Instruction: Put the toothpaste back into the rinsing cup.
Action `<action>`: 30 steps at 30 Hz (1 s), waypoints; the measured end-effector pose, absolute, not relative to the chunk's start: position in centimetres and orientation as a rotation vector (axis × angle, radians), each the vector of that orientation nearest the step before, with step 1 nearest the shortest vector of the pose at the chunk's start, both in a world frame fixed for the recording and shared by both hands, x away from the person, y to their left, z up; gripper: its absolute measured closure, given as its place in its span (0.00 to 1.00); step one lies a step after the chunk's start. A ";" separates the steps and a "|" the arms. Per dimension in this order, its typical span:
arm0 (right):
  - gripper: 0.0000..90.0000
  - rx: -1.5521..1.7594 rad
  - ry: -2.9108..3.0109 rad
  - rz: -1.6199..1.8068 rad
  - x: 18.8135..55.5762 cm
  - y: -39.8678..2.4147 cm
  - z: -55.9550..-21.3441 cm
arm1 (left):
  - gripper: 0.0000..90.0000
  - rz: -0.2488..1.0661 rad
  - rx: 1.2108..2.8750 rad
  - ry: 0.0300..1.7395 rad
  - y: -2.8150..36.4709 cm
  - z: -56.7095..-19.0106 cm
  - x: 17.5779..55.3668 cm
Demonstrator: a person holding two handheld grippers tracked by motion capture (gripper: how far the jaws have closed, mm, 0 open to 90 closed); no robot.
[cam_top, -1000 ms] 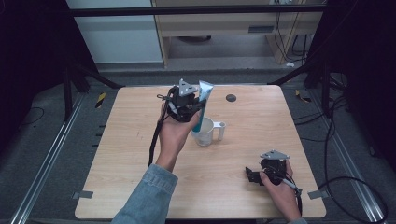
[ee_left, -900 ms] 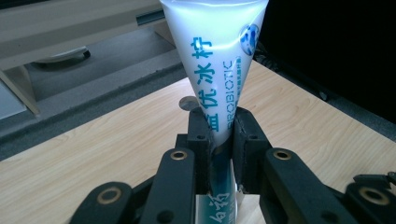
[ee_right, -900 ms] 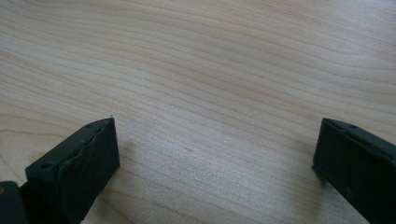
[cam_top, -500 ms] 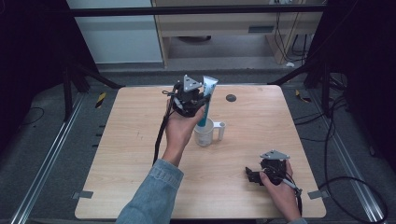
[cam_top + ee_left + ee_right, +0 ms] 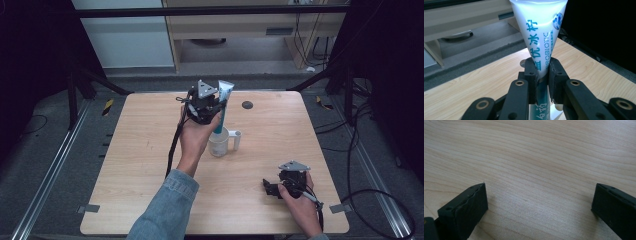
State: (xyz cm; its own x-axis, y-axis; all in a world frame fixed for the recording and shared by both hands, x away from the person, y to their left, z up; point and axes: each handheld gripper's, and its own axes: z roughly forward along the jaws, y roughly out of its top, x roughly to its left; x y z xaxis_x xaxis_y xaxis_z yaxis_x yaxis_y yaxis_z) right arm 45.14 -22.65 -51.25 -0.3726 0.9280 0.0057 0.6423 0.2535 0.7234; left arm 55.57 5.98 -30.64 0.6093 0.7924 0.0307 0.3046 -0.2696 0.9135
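The toothpaste tube [image 5: 541, 37] stands upright, cap end down inside the white cup [image 5: 220, 142] near the centre of the surface [image 5: 140, 165]. The left claw [image 5: 541, 75] is clamped on the tube's lower body. At five o'clock from the cup, the right claw [image 5: 539, 202] rests low over the wood, spread apart and holding nothing.
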 end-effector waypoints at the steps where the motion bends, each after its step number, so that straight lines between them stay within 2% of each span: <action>1: 0.01 1.428 2.106 0.907 45.1 -22.6 -51.2 | 0.87 0.619 1.835 0.884 6.0 -30.6 55.5; 30: 0.01 1.426 2.107 0.904 45.1 -22.7 -51.2 | 0.87 0.677 1.750 0.845 5.3 -32.2 54.9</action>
State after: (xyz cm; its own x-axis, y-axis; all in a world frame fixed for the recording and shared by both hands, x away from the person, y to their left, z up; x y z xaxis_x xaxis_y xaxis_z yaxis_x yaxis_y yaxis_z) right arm 45.14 -22.66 -51.25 -0.3728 0.9279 0.0033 0.6419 0.2553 0.7231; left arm 54.92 5.32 -32.17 0.5935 0.8034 0.0483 0.2218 -0.2209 0.9497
